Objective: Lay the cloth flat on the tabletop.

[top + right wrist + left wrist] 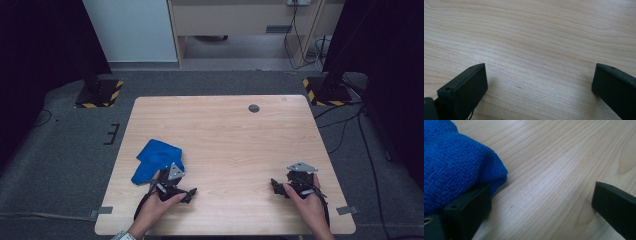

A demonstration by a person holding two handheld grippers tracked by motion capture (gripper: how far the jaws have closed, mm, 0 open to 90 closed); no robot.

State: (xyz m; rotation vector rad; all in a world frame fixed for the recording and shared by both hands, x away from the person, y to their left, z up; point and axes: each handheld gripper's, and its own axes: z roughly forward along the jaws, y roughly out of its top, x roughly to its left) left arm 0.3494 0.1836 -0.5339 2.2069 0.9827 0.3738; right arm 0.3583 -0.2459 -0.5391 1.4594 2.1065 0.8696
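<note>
**Left claw at the corner of the blue cloth, jaws wide**

We start at the left claw (541, 202): its two black jaws stand far apart, released, gripping nothing. In the left gripper view one jaw sits right against the near corner of the blue cloth (454, 167), with a fold of terry bulging over its tip; the other jaw stands well apart from the cloth, over bare wood. So the cloth is beside the claw's mouth, not between the jaws.

From above, we see the cloth (156, 159) lying crumpled on the counter (225, 135), and the left claw (189, 194) just on the person's side of the cloth. The right claw (540, 82) is well away from the cloth toward the counter's other side, also released, with plain wood between its jaws; in the high view it (276, 186) rests low on the counter.

We judge the step in hand to be taking hold of that near corner. To do it well, we would slide the left claw sideways toward the cloth until the corner lies fully between the jaws, keep the lower jaw flat to the wood so it goes under the fabric, and close on a good bite, not the fringe. A thin pinch would likely slip once lifted.
</note>
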